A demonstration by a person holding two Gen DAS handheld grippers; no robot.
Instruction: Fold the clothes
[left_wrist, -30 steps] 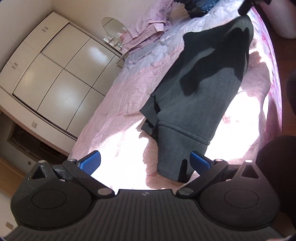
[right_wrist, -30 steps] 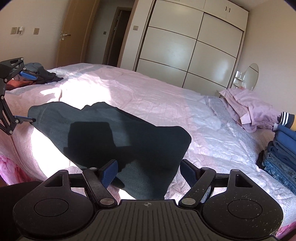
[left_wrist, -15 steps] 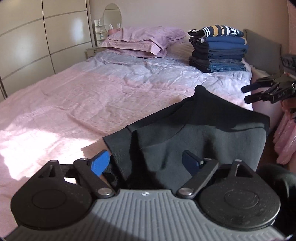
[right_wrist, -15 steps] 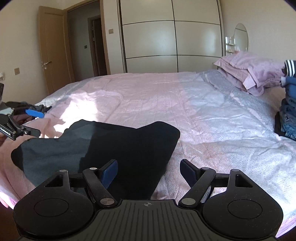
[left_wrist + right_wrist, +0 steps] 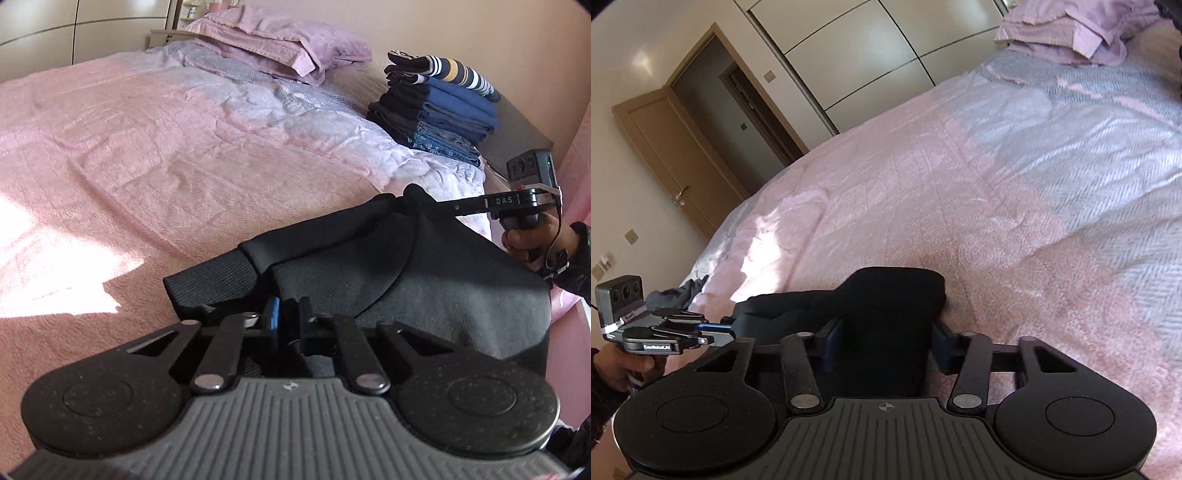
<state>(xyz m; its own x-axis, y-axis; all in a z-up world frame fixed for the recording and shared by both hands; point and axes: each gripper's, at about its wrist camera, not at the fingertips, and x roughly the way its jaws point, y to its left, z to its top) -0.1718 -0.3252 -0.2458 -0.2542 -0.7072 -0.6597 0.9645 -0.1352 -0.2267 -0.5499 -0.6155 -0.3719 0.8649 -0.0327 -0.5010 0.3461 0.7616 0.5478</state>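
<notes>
Now, in the left wrist view, we have brought the left gripper [image 5: 286,314] down onto the near edge of the dark sweatshirt [image 5: 424,280], which lies at the near right edge of the pink bedspread [image 5: 184,155]; its jaws, wide apart a second ago, have snapped fully together, and the cloth by the ribbed cuff appears pinched between them. Far to the right, the right gripper [image 5: 424,205] reaches in from the person's hand [image 5: 528,236] and meets a raised peak of the same garment. Beyond it the folded stack [image 5: 436,110] sits by the pillows [image 5: 280,44]. In the right wrist view, the right gripper [image 5: 886,339] is still closing, half a second ago it stood much wider, and a thick bunch of the sweatshirt [image 5: 886,317] fills the gap between its blue pads. The left gripper [image 5: 718,330] shows at the far left, tips at the cloth. We judge that both ends are now nearly secured, so the garment can be lifted for the next fold.
</notes>
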